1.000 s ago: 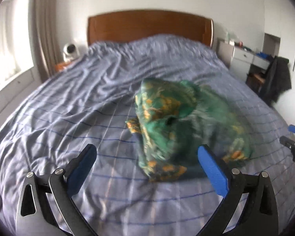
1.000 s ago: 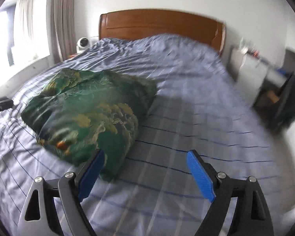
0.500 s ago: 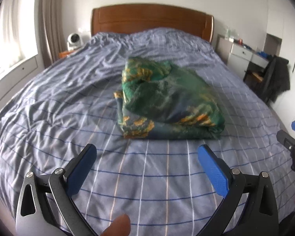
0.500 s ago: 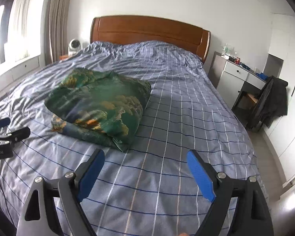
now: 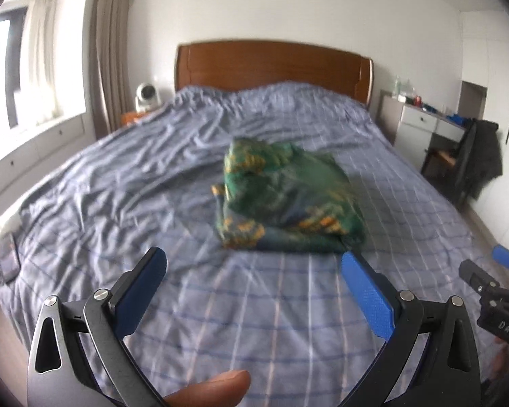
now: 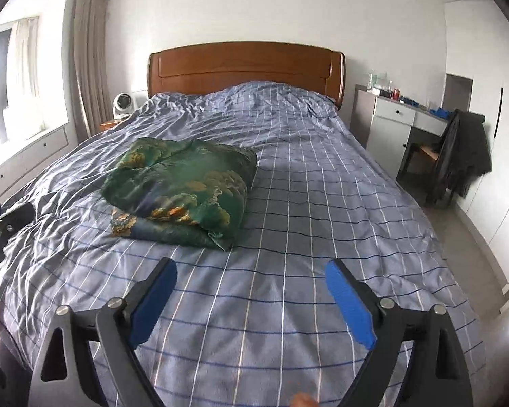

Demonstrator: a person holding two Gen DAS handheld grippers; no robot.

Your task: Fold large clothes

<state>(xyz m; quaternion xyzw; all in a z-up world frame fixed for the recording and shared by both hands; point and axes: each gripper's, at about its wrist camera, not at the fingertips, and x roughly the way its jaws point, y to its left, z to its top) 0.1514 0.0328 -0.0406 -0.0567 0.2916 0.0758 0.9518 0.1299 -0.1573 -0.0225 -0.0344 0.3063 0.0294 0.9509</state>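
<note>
A green garment with gold print (image 5: 285, 196) lies folded in a thick bundle in the middle of the bed; it also shows in the right wrist view (image 6: 183, 190). My left gripper (image 5: 254, 291) is open and empty, held above the bed's near end, well short of the bundle. My right gripper (image 6: 251, 302) is open and empty, also back from the bundle, which lies ahead to its left. The right gripper's tips show at the right edge of the left wrist view (image 5: 492, 281).
The bed (image 6: 322, 203) has a blue checked cover and a wooden headboard (image 6: 244, 64). A white desk (image 6: 400, 118) and a chair with a dark jacket (image 6: 461, 156) stand to the right. A small fan (image 6: 122, 101) sits left of the headboard.
Both grippers have pulled back and up from the folded bundle, which now lies farther off and at rest. Both stay open.
</note>
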